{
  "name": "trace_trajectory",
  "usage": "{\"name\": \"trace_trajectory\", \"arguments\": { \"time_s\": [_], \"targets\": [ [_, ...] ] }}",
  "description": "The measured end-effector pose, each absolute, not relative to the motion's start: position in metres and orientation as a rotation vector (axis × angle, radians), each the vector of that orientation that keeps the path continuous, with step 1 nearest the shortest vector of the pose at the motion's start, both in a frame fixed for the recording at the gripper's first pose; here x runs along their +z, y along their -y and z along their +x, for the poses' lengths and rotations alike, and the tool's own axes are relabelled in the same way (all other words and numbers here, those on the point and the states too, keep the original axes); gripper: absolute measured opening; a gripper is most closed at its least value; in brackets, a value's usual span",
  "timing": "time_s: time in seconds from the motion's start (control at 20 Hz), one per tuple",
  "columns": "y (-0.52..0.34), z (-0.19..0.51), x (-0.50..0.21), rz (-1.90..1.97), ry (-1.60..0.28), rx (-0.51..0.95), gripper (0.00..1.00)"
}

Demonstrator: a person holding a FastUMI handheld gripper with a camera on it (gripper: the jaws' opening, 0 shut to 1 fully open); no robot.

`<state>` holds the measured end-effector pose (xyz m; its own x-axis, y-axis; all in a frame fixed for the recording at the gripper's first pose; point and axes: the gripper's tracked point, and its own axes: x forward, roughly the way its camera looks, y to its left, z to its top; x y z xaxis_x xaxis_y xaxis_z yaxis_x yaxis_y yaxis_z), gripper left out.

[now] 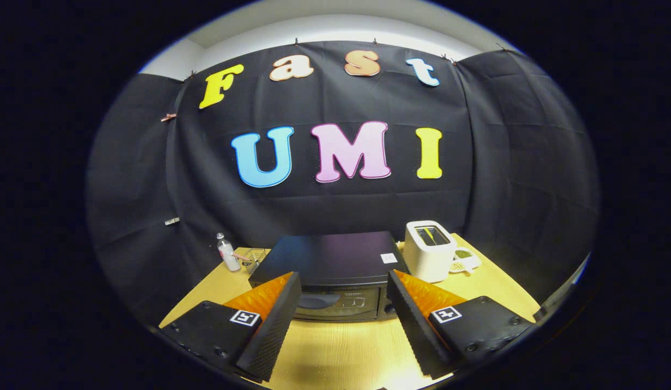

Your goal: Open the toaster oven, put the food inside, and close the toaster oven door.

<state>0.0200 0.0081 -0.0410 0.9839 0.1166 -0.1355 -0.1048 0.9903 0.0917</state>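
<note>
Gripper view: A black toaster oven sits on the wooden bench, door closed, its glass front facing the gripper. Just right of the oven stands a white slot toaster, touching or nearly touching the oven's side. Beyond the toaster, a small white dish holds greenish contents too small to identify. Left of the oven, at the rear of the bench, stand a small clear bottle and, beside it, a wire basket. Bare bench lies between the fingers and the oven door; no item obstructs that path.

The gripper is spread wide, holding nothing and touching nothing. The oven front appears between the fingers, ahead of their tips.
</note>
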Motion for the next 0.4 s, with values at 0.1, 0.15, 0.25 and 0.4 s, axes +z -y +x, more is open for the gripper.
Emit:
{"name": "trace_trajectory", "arguments": {
  "time_s": [0.1,0.15,0.25,0.4],
  "targets": [
    [0.007,0.007,-0.035,0.106,-0.14,0.086,0.98],
    [0.014,0.0,-0.031,0.111,-0.134,0.076,0.98],
    [0.028,-0.009,-0.026,0.113,-0.125,0.052,0.98],
    [0.042,-0.014,-0.017,0.105,-0.105,0.025,0.98]
  ]
}}
